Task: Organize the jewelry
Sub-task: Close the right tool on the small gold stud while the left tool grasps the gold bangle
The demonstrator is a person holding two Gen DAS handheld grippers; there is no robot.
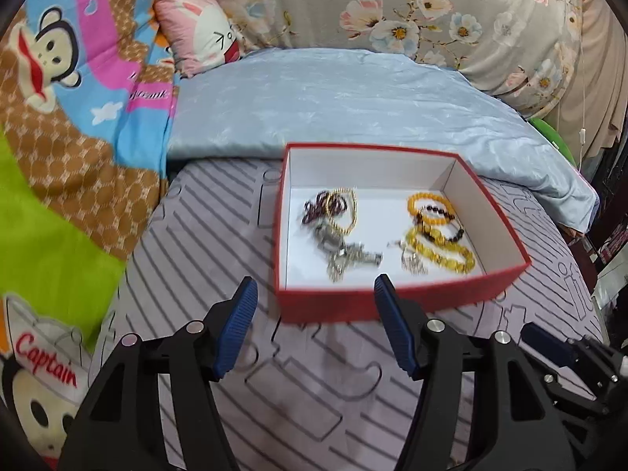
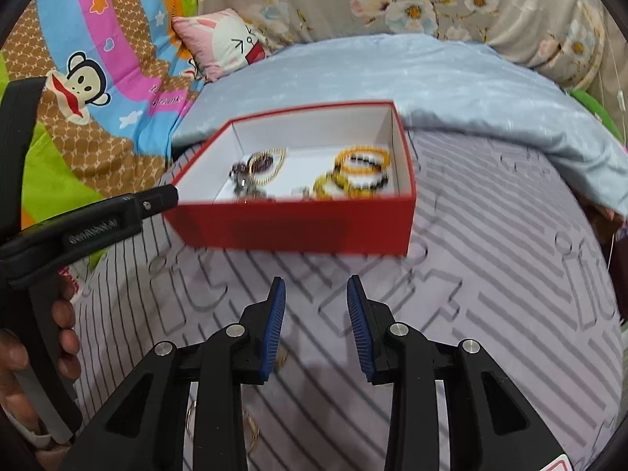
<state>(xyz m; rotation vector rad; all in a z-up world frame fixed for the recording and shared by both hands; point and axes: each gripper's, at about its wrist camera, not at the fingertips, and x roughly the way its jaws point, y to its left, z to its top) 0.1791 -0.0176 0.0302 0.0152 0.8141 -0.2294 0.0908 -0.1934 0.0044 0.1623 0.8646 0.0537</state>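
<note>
A red box (image 1: pixel 353 302) with a white inside sits on the striped bedsheet; it also shows in the right wrist view (image 2: pixel 298 223). Inside lie yellow bead bracelets (image 1: pixel 443 243), a dark bead bracelet (image 1: pixel 439 219), a gold chain (image 1: pixel 345 208), purple beads (image 1: pixel 318 206) and silver pieces (image 1: pixel 345 255). My left gripper (image 1: pixel 314 294) is open and empty, just before the box's near wall. My right gripper (image 2: pixel 316 294) is open and empty, a little short of the box. Thin gold rings or chain (image 2: pixel 251 428) lie on the sheet under the right gripper.
A light blue folded quilt (image 1: pixel 333 98) lies behind the box. A cartoon monkey blanket (image 1: pixel 59 117) covers the left. A pink pillow (image 1: pixel 200 31) and floral bedding (image 1: pixel 392 8) are at the back. The left hand and gripper body (image 2: pixel 47 243) show left of the box.
</note>
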